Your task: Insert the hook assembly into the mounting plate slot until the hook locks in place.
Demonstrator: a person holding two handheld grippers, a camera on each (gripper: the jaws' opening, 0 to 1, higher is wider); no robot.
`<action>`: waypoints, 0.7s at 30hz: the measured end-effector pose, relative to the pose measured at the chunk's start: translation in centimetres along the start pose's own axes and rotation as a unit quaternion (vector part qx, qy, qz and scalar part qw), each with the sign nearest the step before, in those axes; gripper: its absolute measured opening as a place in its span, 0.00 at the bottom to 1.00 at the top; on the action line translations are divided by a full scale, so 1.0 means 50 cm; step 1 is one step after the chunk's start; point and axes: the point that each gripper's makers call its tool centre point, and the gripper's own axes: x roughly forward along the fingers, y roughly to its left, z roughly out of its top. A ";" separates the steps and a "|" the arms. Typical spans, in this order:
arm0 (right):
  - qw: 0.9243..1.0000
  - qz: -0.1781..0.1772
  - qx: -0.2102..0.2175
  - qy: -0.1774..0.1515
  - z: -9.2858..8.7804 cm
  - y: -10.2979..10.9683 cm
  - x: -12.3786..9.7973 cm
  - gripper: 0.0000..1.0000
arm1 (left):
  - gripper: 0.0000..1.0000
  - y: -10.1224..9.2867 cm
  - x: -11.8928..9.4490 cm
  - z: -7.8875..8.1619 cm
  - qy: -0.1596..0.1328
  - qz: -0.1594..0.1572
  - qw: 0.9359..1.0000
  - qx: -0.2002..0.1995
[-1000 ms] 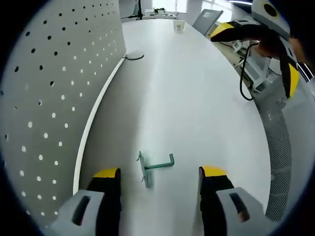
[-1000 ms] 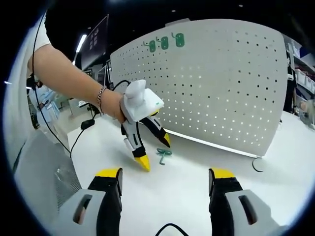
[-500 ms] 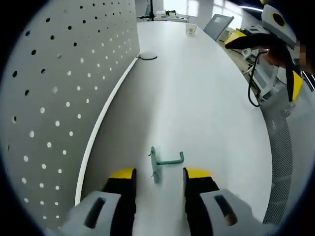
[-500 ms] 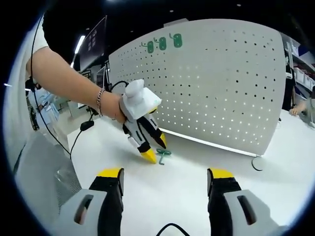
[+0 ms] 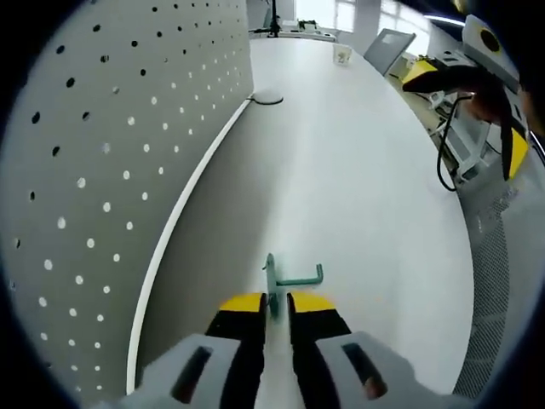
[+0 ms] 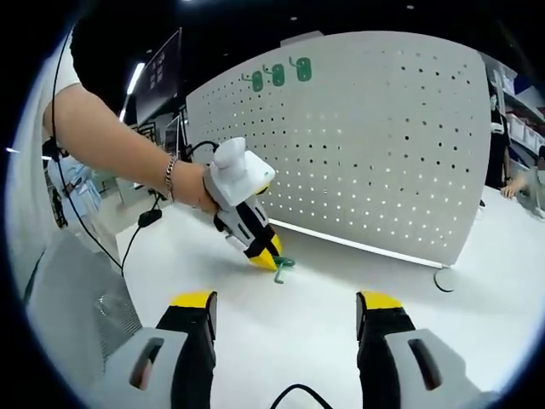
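A green hook assembly (image 5: 288, 279) lies on the white table (image 5: 341, 153), its flat plate end between the yellow tips of my left gripper (image 5: 276, 302), which is shut on it. The white pegboard mounting plate (image 5: 102, 170) stands upright along the left. In the right gripper view, the left gripper (image 6: 266, 258) touches down on the green hook (image 6: 283, 266) in front of the pegboard (image 6: 375, 145). My right gripper (image 6: 285, 300) is open and holds nothing. It also appears in the left gripper view as the right gripper (image 5: 477, 77) at the upper right.
Three green hooks (image 6: 278, 73) hang near the pegboard's top edge. A black cable loop (image 5: 269, 100) and a paper cup (image 5: 342, 55) lie far down the table. A person's arm with a bracelet (image 6: 173, 177) holds the left gripper. Mesh chair fabric (image 6: 77, 290) sits near.
My left gripper's jaws have moved forward and narrowed from wide apart to shut on the hook's plate end. The right gripper has stayed open and nearly still.
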 end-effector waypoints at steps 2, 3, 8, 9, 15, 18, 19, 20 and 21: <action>1.000 0.000 0.000 -0.001 0.000 -0.001 0.000 0.64 | 0.06 0.000 0.000 0.000 0.001 0.000 1.000 -0.002; 1.000 -0.001 0.001 -0.001 0.000 -0.001 -0.001 0.64 | 0.06 0.001 0.001 0.000 0.002 0.001 1.000 -0.005; 1.000 -0.001 0.005 -0.003 0.001 -0.001 -0.003 0.64 | 0.04 0.004 0.001 -0.002 0.004 0.006 1.000 -0.003; 1.000 -0.001 0.005 -0.004 0.001 0.000 -0.004 0.64 | 0.03 0.004 0.001 -0.001 0.004 0.006 1.000 -0.003; 1.000 -0.002 0.005 -0.004 0.001 -0.002 -0.005 0.64 | 0.03 0.004 0.001 -0.002 0.007 0.005 1.000 -0.005; 1.000 -0.001 0.005 -0.004 0.001 0.000 -0.004 0.64 | 0.03 0.004 0.001 -0.003 0.006 0.004 1.000 -0.004; 1.000 -0.001 0.006 -0.004 0.001 0.001 -0.003 0.64 | 0.03 0.003 0.001 -0.002 0.006 0.004 1.000 -0.003; 1.000 -0.001 0.005 -0.004 0.001 0.001 -0.003 0.64 | 0.03 0.004 0.001 -0.002 0.005 0.004 1.000 -0.003; 1.000 0.000 0.006 -0.005 0.001 0.002 -0.002 0.64 | 0.03 0.003 0.001 -0.002 0.005 0.005 1.000 -0.004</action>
